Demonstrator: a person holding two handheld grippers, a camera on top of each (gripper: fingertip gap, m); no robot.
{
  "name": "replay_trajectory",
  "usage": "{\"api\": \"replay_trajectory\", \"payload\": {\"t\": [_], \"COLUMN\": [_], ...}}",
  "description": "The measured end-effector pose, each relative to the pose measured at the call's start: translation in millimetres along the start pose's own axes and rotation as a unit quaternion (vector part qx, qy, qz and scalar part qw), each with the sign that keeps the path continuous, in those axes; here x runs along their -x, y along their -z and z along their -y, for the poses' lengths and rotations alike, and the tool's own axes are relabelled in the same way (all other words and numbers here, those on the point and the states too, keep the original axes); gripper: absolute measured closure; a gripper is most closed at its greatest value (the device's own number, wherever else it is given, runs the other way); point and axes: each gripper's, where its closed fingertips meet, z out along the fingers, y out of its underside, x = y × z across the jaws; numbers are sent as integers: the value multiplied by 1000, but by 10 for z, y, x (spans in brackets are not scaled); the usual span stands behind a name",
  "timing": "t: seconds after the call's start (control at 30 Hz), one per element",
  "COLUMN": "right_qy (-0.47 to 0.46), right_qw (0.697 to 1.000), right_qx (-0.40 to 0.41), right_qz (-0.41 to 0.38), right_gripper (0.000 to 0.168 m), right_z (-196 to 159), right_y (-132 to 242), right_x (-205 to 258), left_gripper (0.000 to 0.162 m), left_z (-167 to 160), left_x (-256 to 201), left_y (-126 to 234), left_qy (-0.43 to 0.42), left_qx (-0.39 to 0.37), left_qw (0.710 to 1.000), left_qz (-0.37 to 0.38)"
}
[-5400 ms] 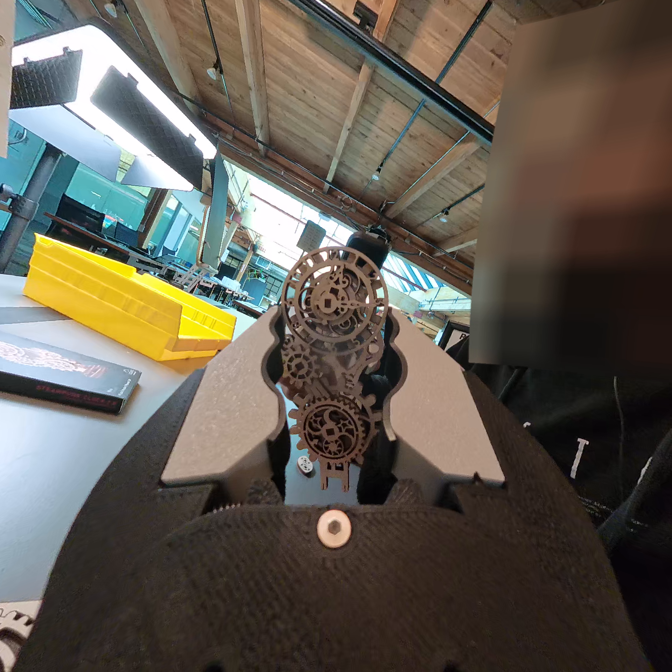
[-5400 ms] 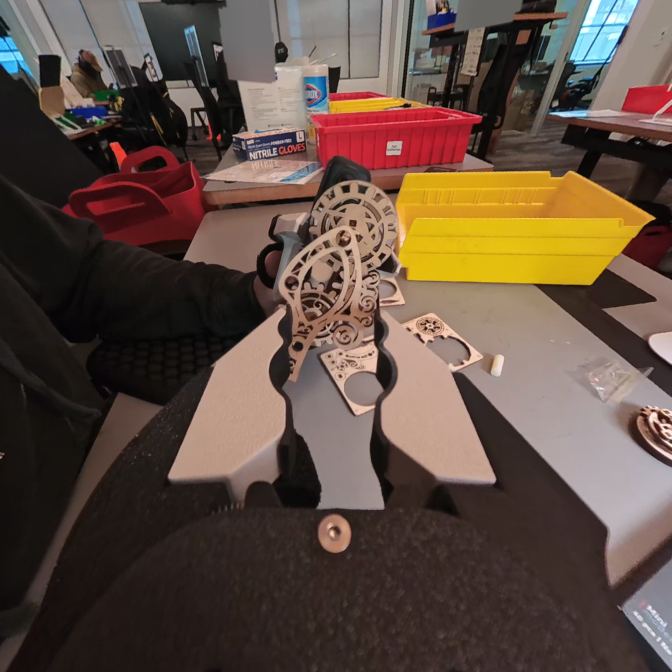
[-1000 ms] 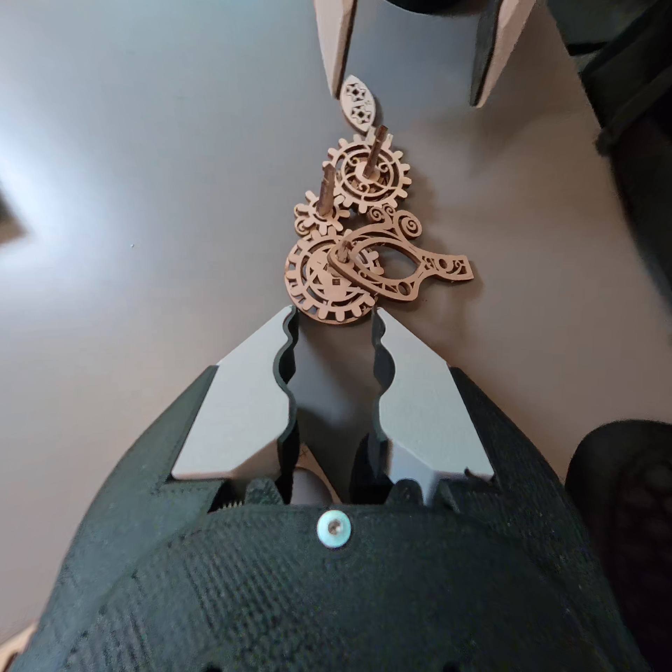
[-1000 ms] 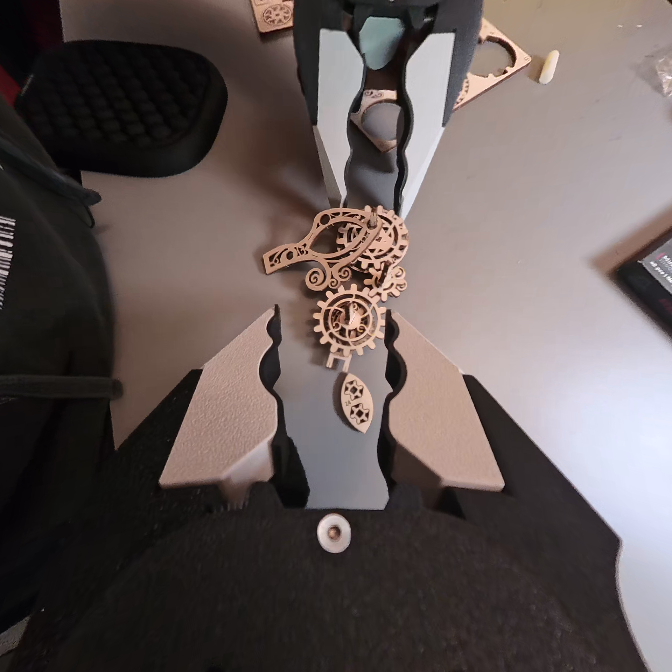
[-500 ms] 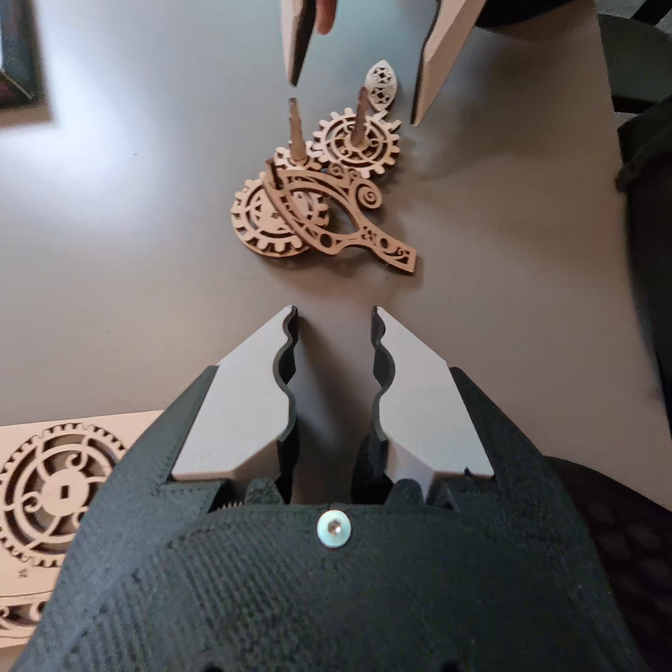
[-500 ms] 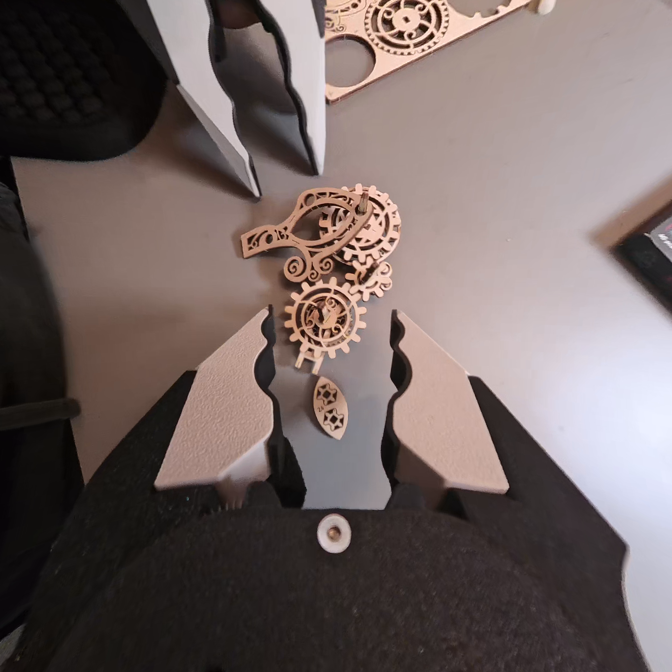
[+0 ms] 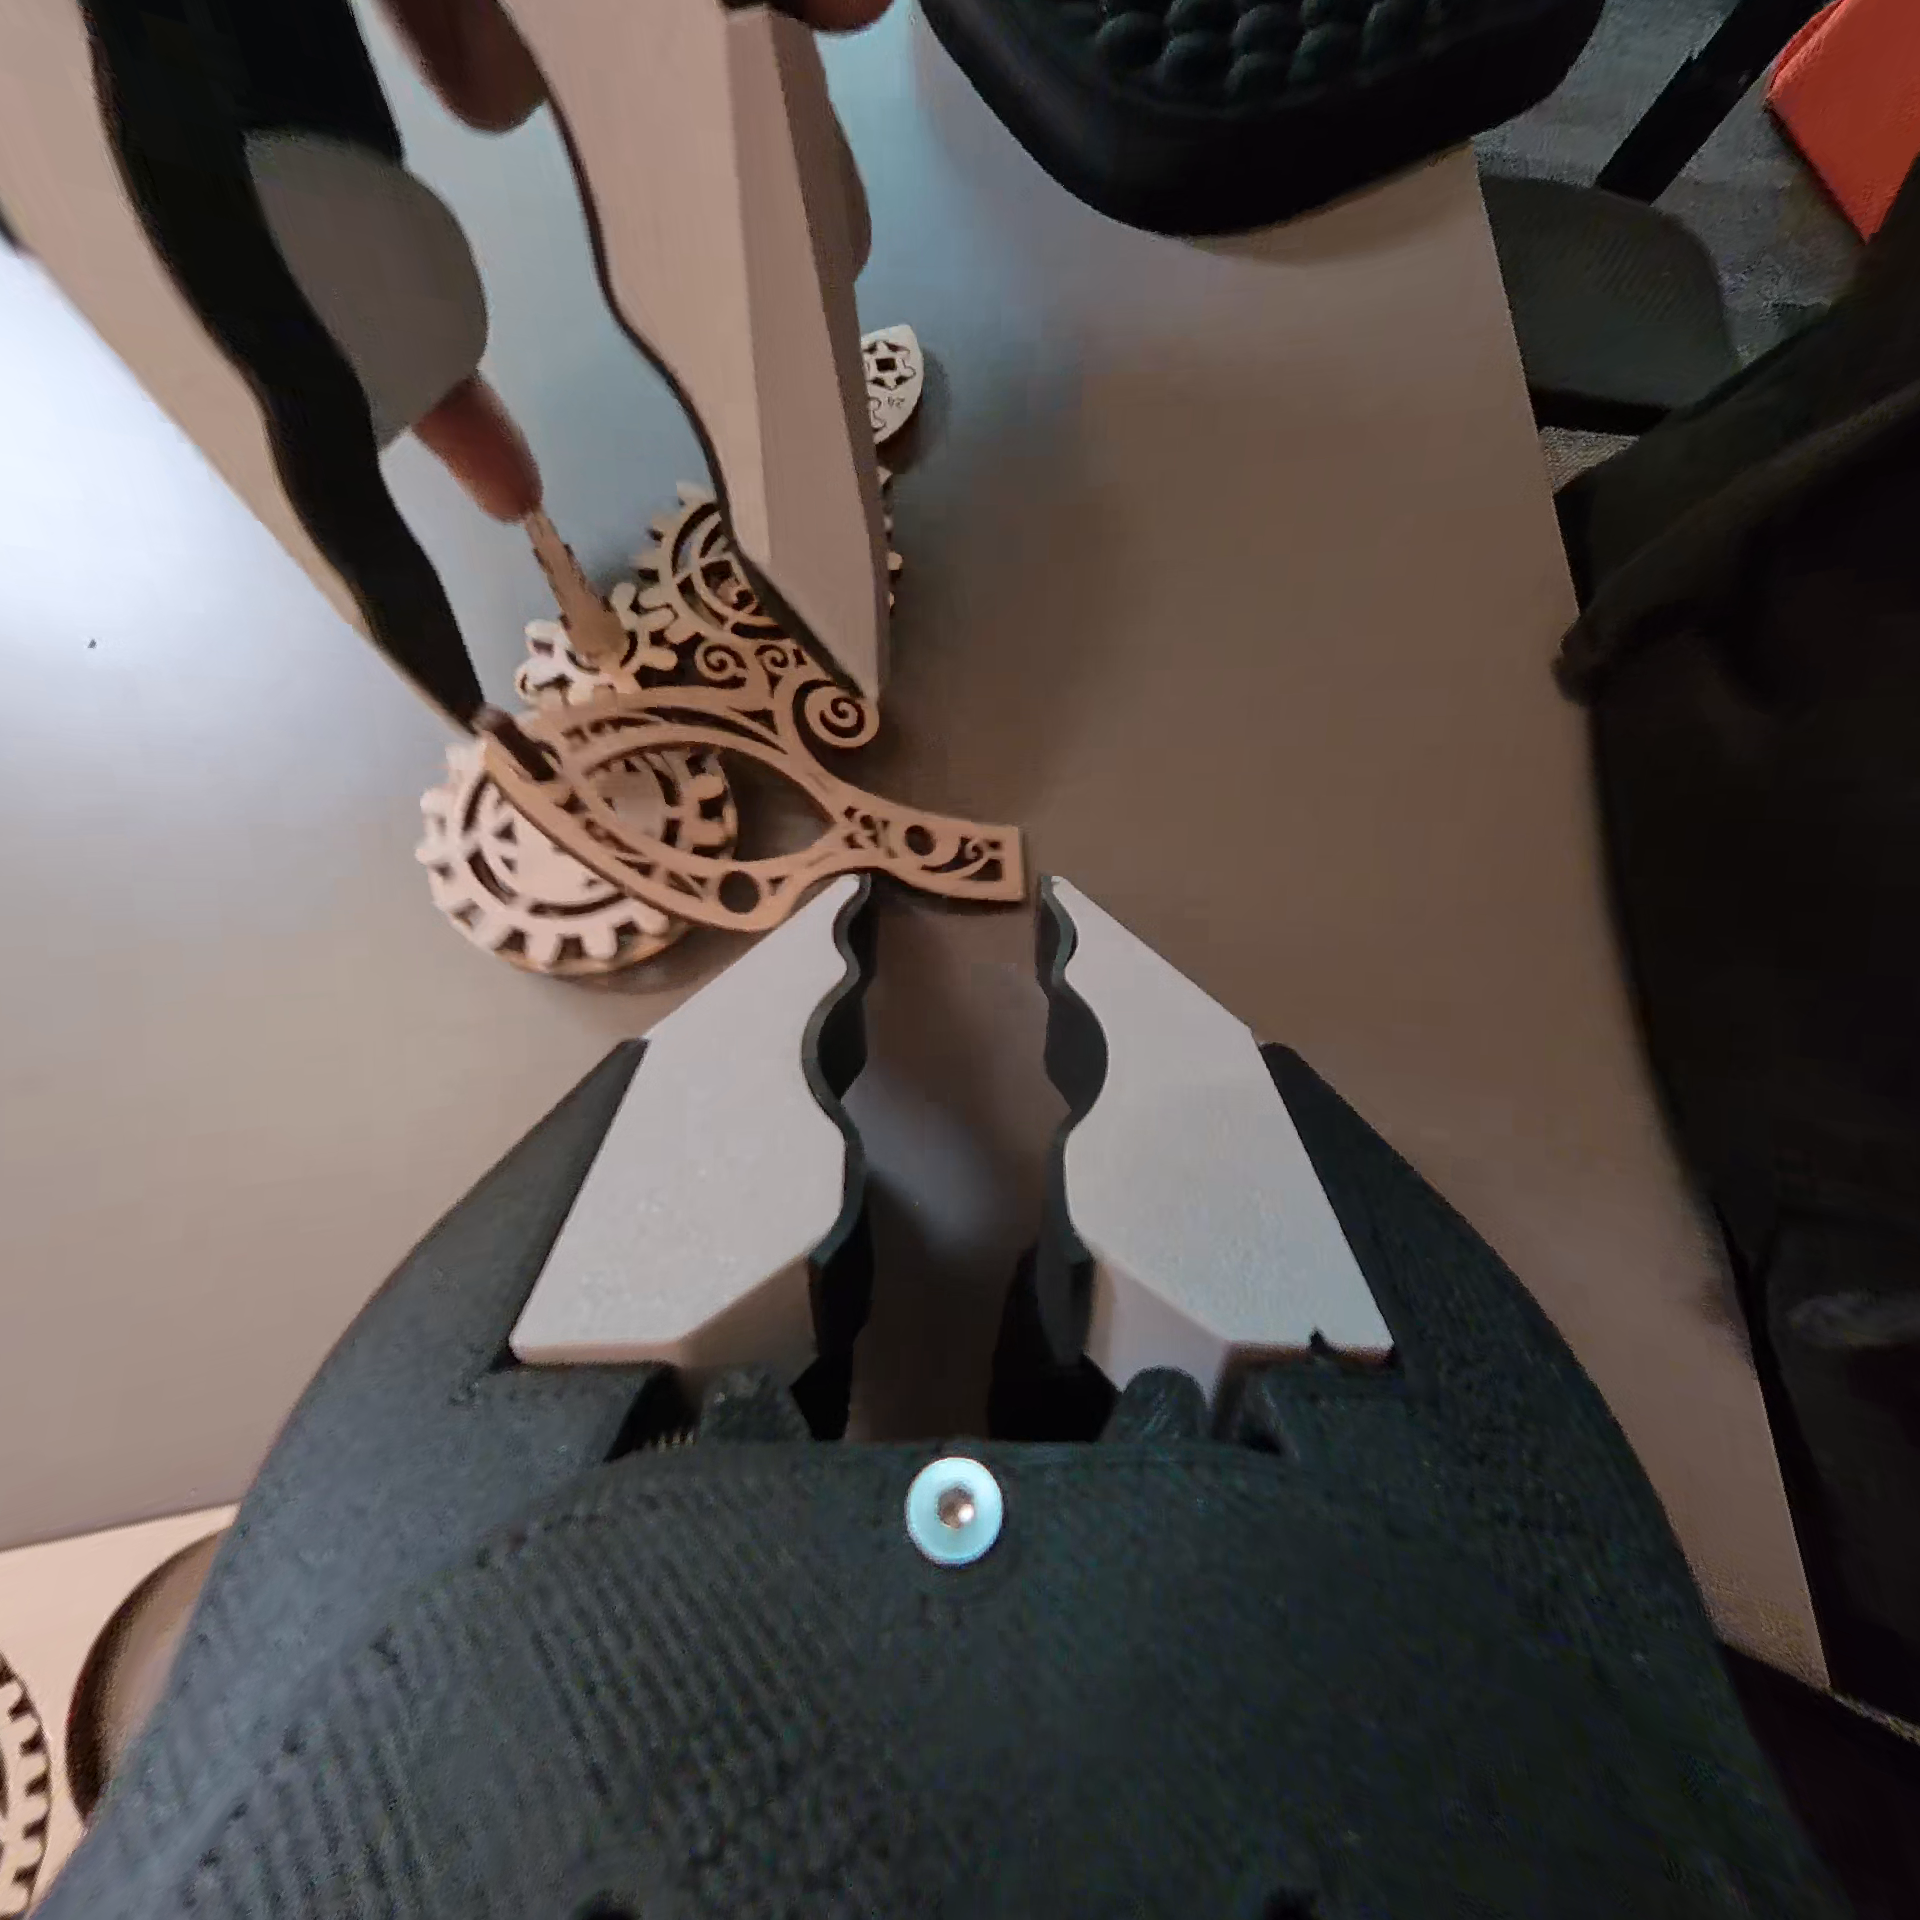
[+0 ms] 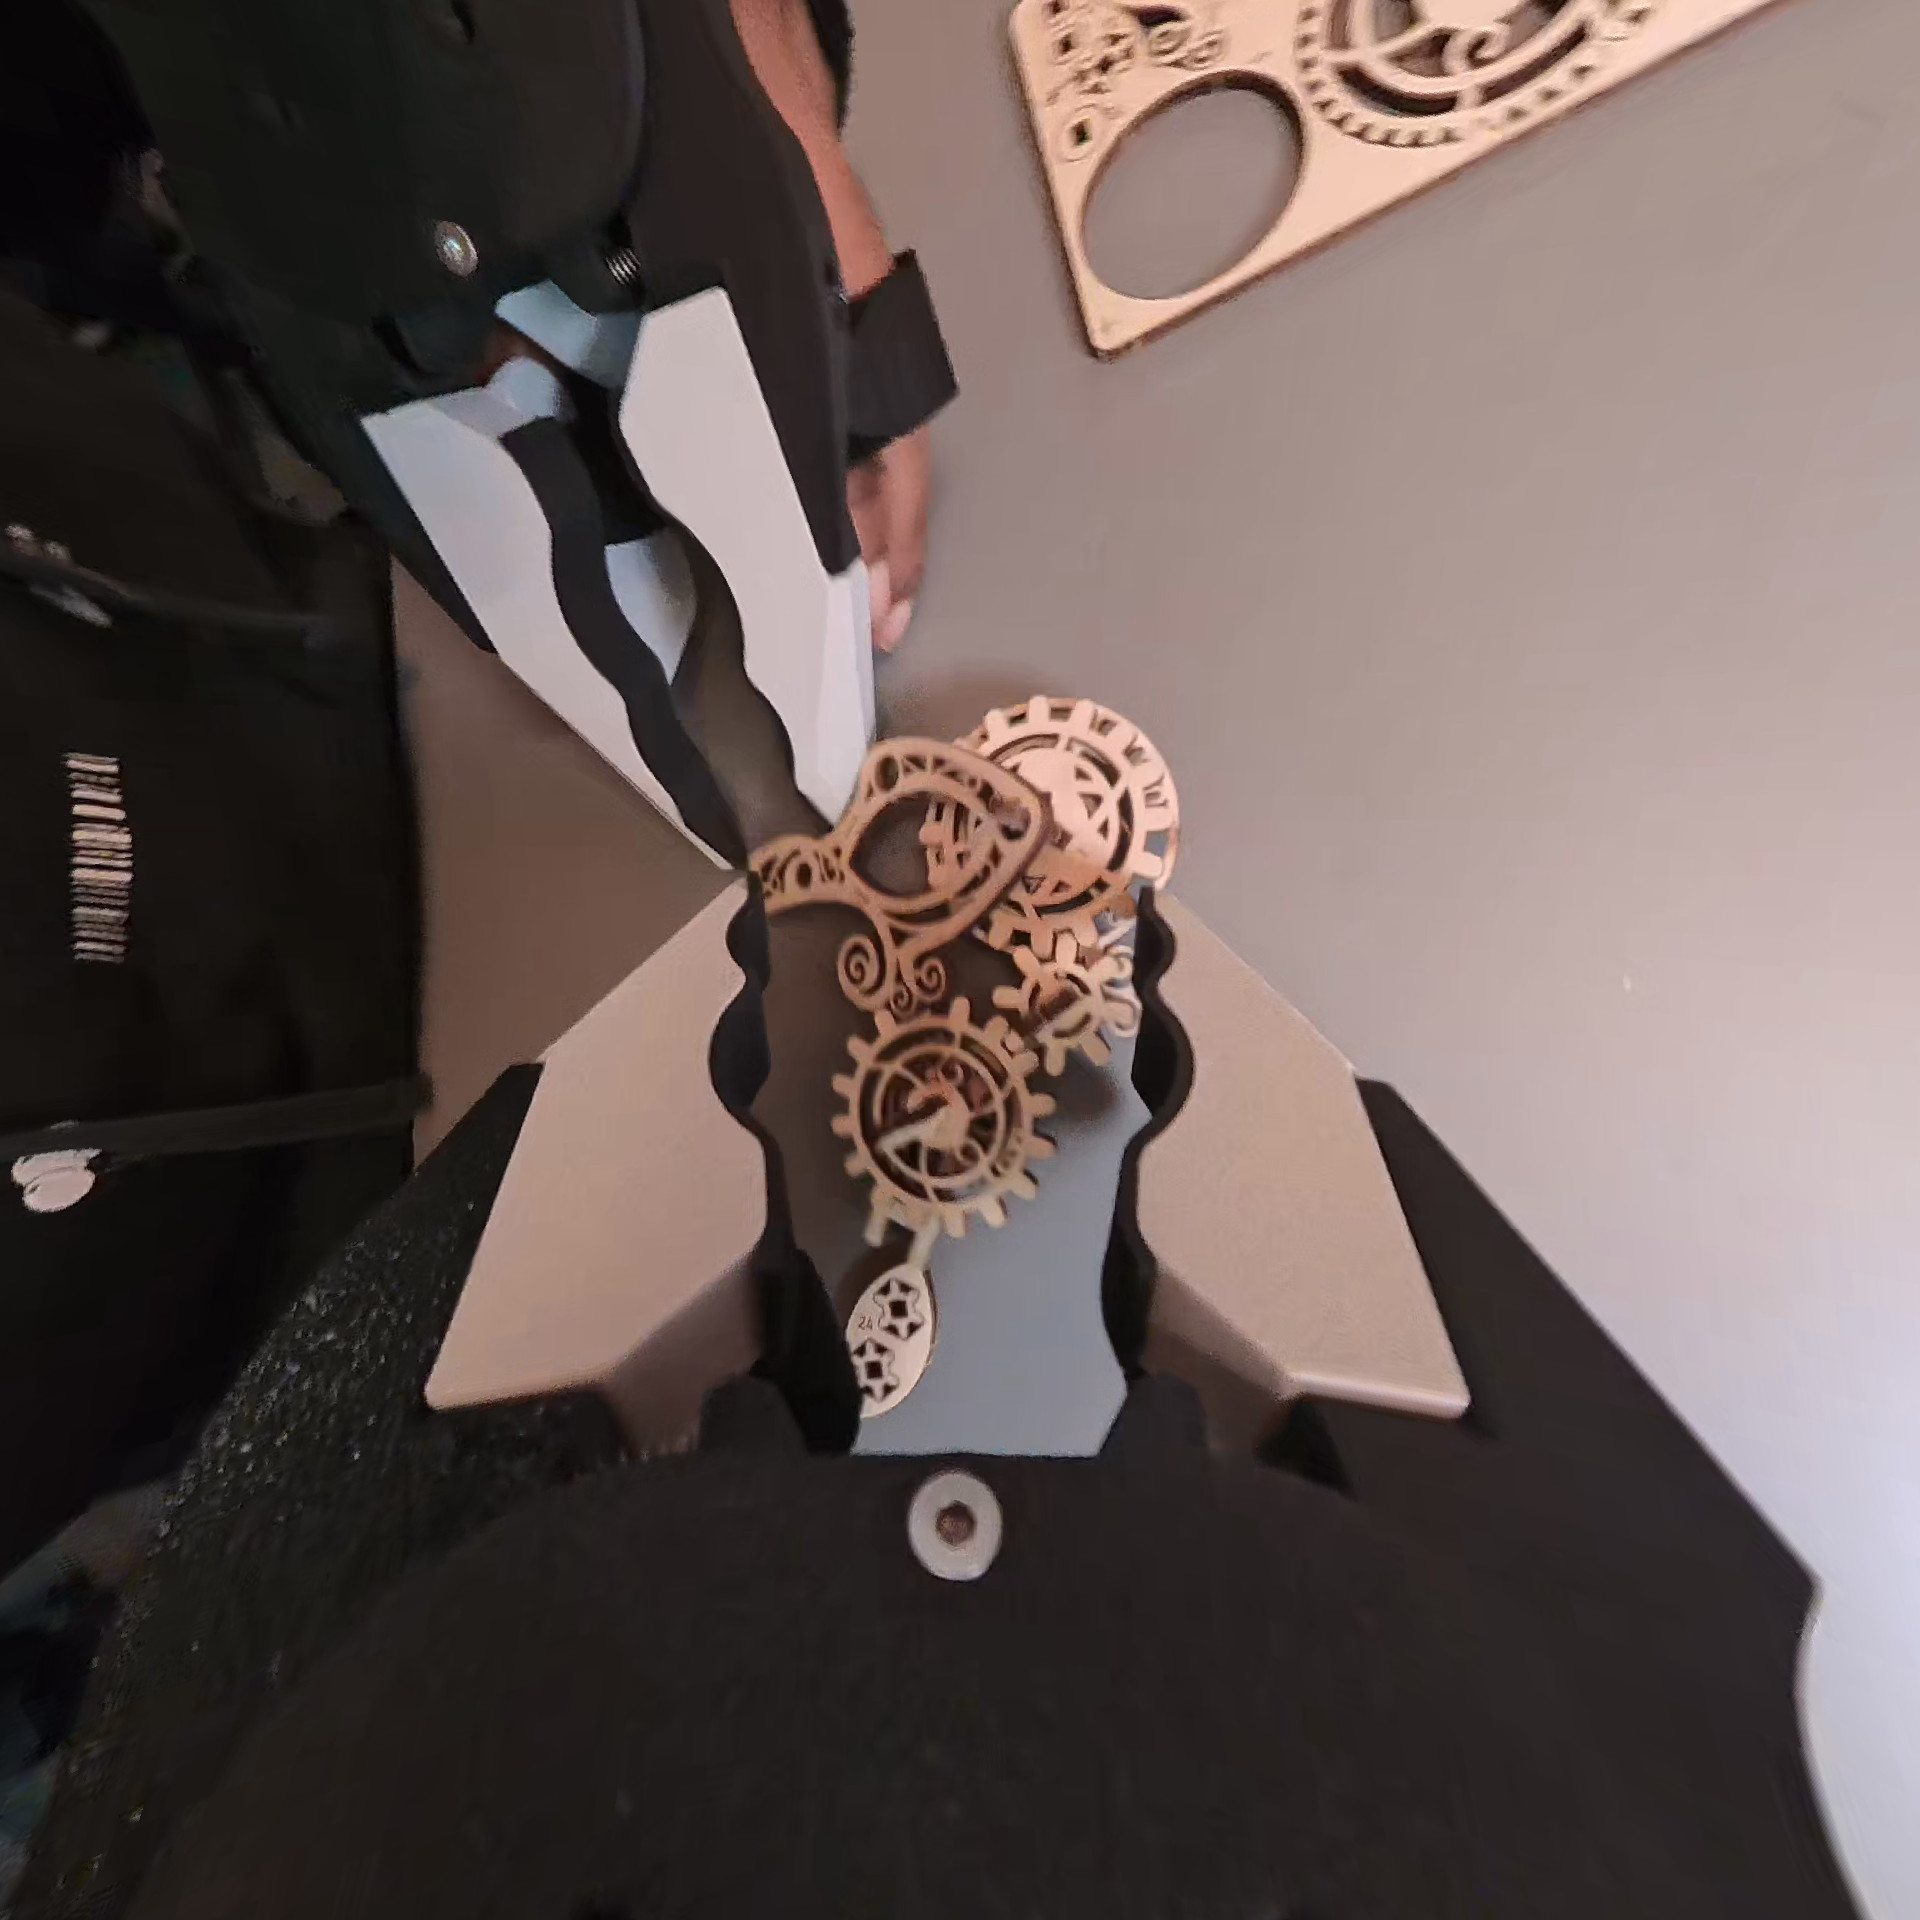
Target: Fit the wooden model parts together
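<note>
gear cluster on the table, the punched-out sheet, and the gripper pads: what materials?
Tan gear-and-scrollwork cluster: thin laser-cut plywood, going by the unfinished pale faces and darker cut edges.
Pale rectangular sheet with a round cut-out: apparently the same plywood, matte.
Left gripper and right gripper: grey grainy finger shells, probably printed plastic; wavy black jaw liners, rubbery-looking but uncertain.

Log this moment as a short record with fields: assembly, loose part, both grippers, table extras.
assembly: wooden gear assembly lying flat on the grey table, with an openwork scroll bracket on top
loose part: small oval piece just off the assembly's end
left gripper: open, tips at the bracket's tail
right gripper: open, straddling the gears
table extras: punched-out wooden parts sheet
</note>
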Motion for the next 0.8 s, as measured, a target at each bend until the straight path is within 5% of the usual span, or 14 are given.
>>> {"api": "replay_trajectory", "payload": {"t": [0.03,0.2,0.37,0.5,0.67,0.73,0.8], "right_qy": [14,87,135,141,99,92,98], "right_qw": [1000,991,991,988,991,992,991], "right_qx": [15,66,21,34,48,35,33], "right_qz": [10,74,-1,-58,-79,-74,-84], "right_gripper": [97,98,96,89,91,96,99], "right_z": [21,195,416,-15,-471,-470,-479], "right_y": [-26,-136,149,466,350,262,208], "right_x": [3,52,-122,-211,-344,-284,-209], "left_gripper": [135,128,125,110,83,82,99], "left_z": [21,92,47,4,43,27,13], "left_x": [-15,-89,-25,294,399,417,406], "left_y": [-23,-85,208,373,116,28,29], "left_qy": [1,5,37,68,1,-27,-44], "left_qx": [-1,0,-12,-53,-30,-5,7], "left_qw": [1000,1000,999,995,998,999,998], "left_qz": [-4,-17,-17,49,53,46,34]}}
